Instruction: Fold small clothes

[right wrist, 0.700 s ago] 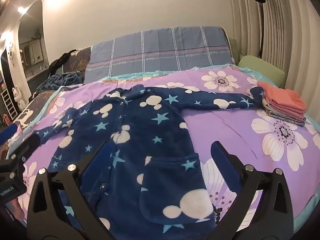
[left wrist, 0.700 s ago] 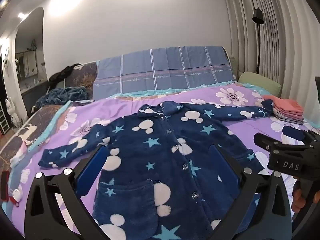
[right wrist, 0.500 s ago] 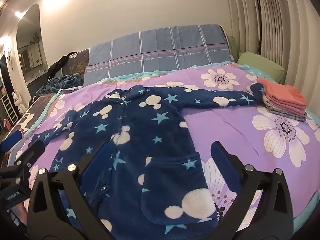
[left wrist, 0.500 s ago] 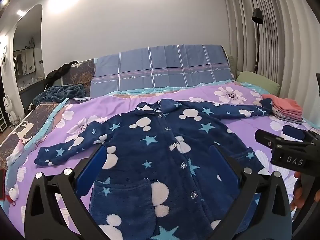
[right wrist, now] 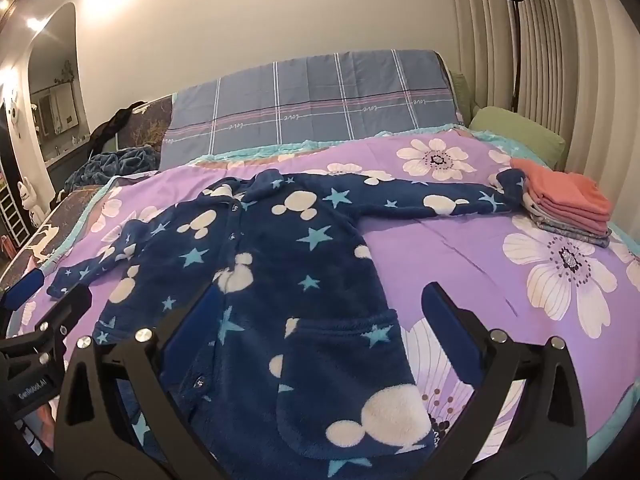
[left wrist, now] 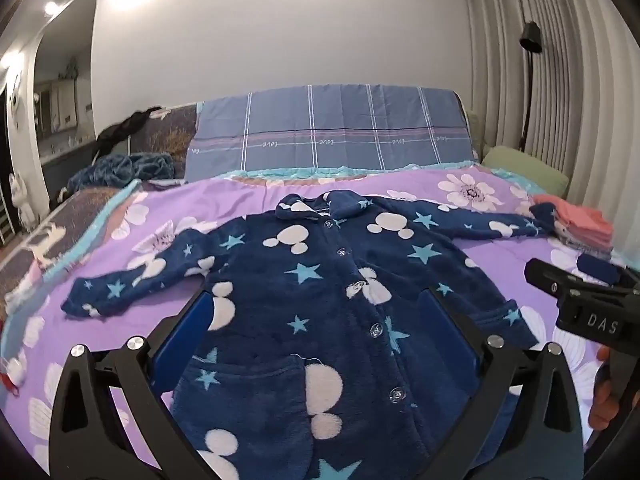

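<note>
- A small navy fleece jacket (left wrist: 320,300) printed with light blue stars and white mouse-head shapes lies face up in the middle of a bed (left wrist: 500,252), which is covered in a purple sheet with large white flowers. The jacket is buttoned, with the collar toward the headboard edge and the hem toward the near edge.
- Both sleeves are spread out toward the bed's left and right sides. Laid flat like this, the garment looks ready for a first fold, which has not been made.
- The left gripper (left wrist: 320,340) hangs above the lower front of the jacket, angled downward. Its blue-padded fingers (left wrist: 180,340) are spread wide and hold nothing.
- The right gripper (right wrist: 320,332) hangs over the jacket's pocket side near the hem, also angled downward. Its fingers (right wrist: 448,328) are wide apart and empty.
- A stack of folded clothes (right wrist: 568,204), coral pink on top, sits near the bed's right edge, with the end of the jacket's sleeve touching or just beside it. This is probably where finished pieces go.
- A green pillow (right wrist: 516,132) lies at the far right corner.
</note>
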`<control>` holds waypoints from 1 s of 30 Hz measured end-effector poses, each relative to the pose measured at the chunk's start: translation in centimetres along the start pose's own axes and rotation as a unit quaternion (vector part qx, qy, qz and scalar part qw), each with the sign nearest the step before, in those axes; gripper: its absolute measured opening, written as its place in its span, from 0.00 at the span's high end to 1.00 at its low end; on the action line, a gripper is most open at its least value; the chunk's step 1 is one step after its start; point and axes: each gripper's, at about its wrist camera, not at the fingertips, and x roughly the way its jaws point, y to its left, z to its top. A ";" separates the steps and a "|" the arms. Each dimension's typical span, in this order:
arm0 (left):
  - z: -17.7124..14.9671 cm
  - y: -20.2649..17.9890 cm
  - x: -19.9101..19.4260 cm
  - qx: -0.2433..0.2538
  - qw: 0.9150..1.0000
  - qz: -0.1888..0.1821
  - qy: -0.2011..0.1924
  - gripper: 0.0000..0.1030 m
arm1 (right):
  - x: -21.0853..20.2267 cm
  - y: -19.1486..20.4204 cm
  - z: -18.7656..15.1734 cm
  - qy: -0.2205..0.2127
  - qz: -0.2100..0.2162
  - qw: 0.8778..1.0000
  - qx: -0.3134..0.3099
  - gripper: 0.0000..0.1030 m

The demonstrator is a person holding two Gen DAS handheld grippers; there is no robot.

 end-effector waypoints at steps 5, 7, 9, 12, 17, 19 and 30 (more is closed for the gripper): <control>-0.1 0.3 0.2 0.001 1.000 0.002 0.001 0.01 | 0.0 0.1 0.1 -0.006 -0.007 1.000 -0.005 0.02; -0.1 0.3 0.3 0.005 1.000 -0.001 0.001 0.01 | 0.0 0.2 0.1 -0.006 -0.008 1.000 -0.004 0.02; -0.2 0.4 0.4 0.006 1.000 -0.007 -0.001 0.01 | 0.1 0.2 0.1 -0.007 -0.010 1.000 -0.005 0.02; -0.4 0.2 0.4 0.013 1.000 -0.008 -0.007 0.01 | 0.2 0.2 0.1 -0.007 -0.010 1.000 -0.007 0.02; -0.6 0.1 0.6 0.003 1.000 -0.021 -0.006 0.01 | 0.2 0.2 0.1 -0.004 -0.009 1.000 -0.006 0.02; -0.7 0.0 0.4 0.000 1.000 -0.020 -0.016 0.01 | 0.3 0.2 0.1 -0.003 -0.008 1.000 -0.005 0.02; -0.9 -0.8 0.5 0.016 0.999 -0.017 -0.023 0.01 | 0.6 0.2 -0.2 -0.002 -0.007 1.000 -0.003 0.02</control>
